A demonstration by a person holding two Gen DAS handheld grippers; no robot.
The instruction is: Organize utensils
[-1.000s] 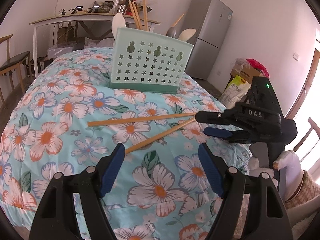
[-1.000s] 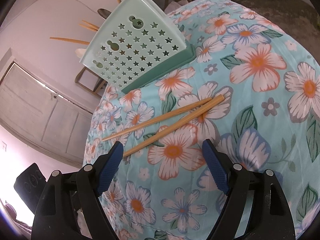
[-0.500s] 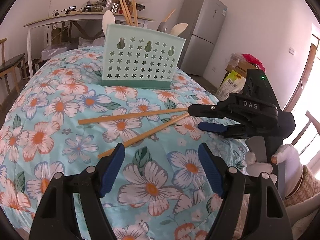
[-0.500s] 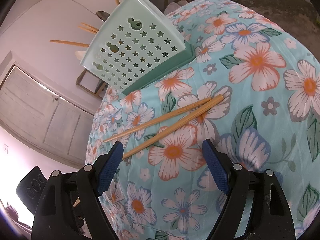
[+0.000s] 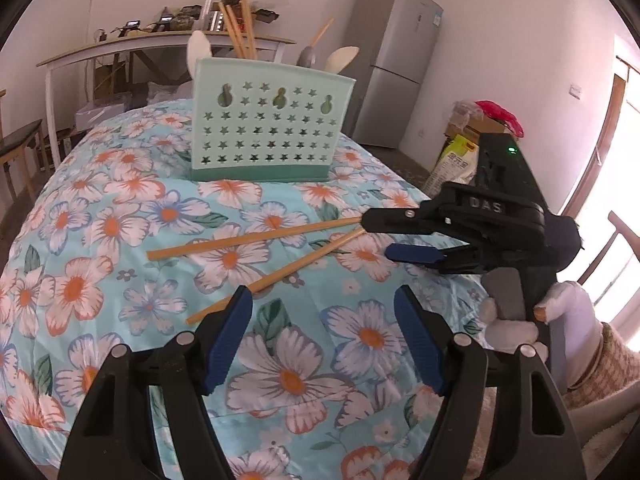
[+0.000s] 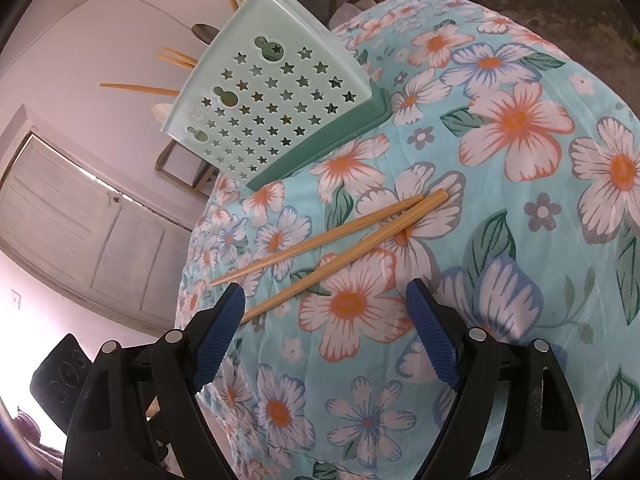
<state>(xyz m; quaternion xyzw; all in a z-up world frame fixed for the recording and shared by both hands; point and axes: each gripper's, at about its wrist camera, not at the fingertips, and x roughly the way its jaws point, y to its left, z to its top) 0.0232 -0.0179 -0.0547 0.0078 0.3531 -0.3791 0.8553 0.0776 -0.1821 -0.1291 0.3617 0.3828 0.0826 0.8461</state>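
Two chopsticks lie on the tablecloth in front of the utensil holder; spoons and more chopsticks stand in the holder

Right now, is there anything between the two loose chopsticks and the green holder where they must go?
Nothing visible. Between the chopsticks and the holder lies only bare floral cloth. The holder already contains chopsticks and spoons, but its top looks open.
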